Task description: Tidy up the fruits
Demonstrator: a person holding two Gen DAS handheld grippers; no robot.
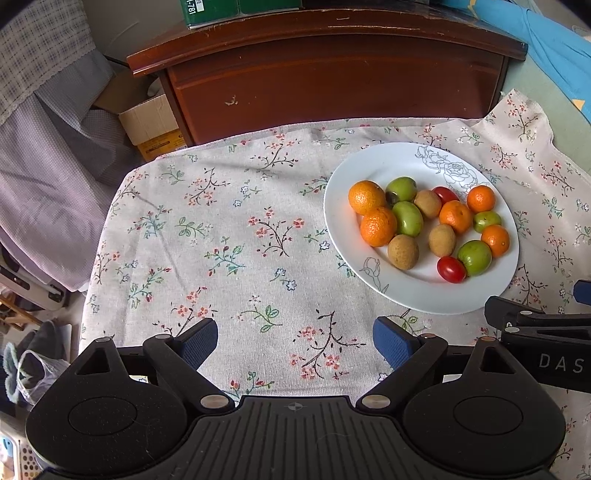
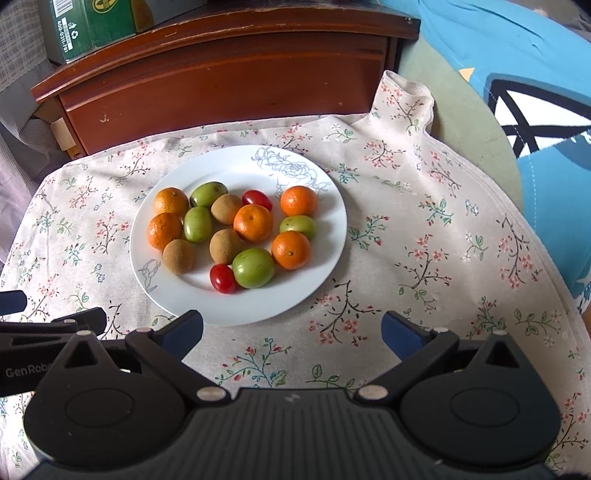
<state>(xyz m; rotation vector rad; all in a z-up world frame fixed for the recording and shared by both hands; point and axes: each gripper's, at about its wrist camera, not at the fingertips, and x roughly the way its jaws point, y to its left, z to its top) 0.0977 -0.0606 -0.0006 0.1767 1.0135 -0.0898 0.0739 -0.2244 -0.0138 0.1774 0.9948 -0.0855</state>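
A white plate (image 1: 369,162) (image 2: 207,306) with a drawn rose sits on a floral tablecloth (image 1: 221,229) (image 2: 424,236). It holds a mix of fruit: several oranges (image 1: 377,226) (image 2: 253,223), several green fruits (image 1: 407,218) (image 2: 253,268), three brown fruits (image 1: 402,252) (image 2: 178,256) and two cherry tomatoes (image 1: 450,269) (image 2: 222,278). My left gripper (image 1: 295,341) is open above bare cloth, left of the plate. My right gripper (image 2: 291,332) is open just short of the plate's near rim. Neither holds anything. Each gripper shows at the edge of the other's view.
A dark wooden cabinet (image 1: 332,81) (image 2: 221,74) stands behind the table, with a green box (image 2: 92,26) on top. A cardboard box (image 1: 151,122) and grey fabric (image 1: 48,147) lie at the left. Blue bedding (image 2: 517,74) rises at the right.
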